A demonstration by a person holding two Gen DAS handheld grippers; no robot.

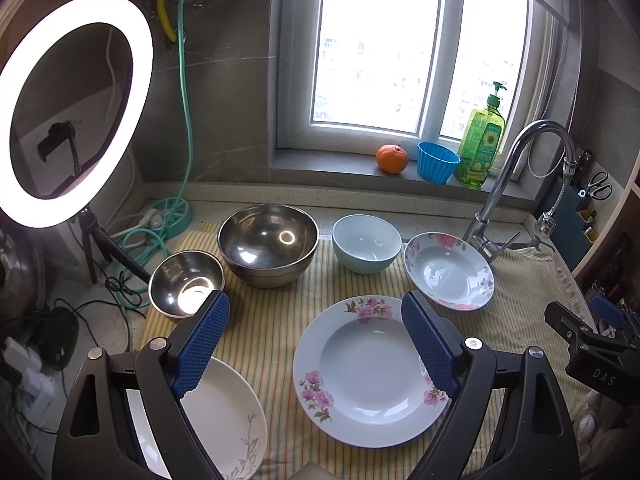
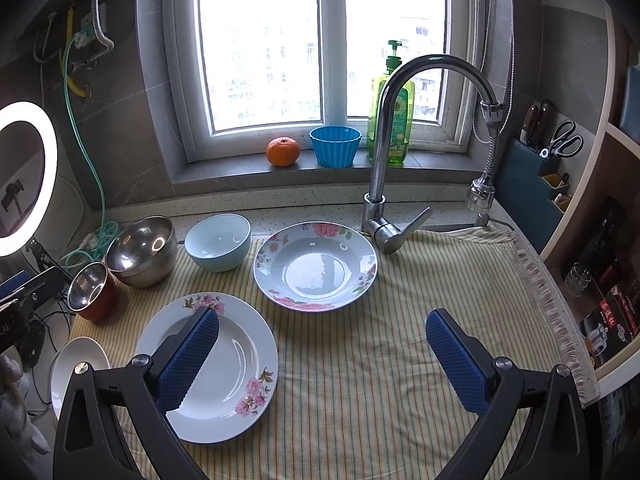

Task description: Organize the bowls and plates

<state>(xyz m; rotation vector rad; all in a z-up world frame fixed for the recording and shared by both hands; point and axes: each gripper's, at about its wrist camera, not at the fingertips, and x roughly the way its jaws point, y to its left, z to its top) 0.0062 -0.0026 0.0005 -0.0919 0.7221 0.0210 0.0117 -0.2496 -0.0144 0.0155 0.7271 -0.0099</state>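
On the striped yellow cloth lie a large floral plate, a deep floral plate, a light blue bowl, a large steel bowl, a small steel bowl and a plain white plate. My left gripper is open and empty, above the cloth between the white plate and the large floral plate. My right gripper is open and empty, right of the large floral plate; it shows in the left wrist view.
A tap stands at the back right. On the windowsill are an orange, a blue cup and a green soap bottle. A ring light on a tripod stands at the left, with cables and a hose. A knife and scissors holder stands at the right.
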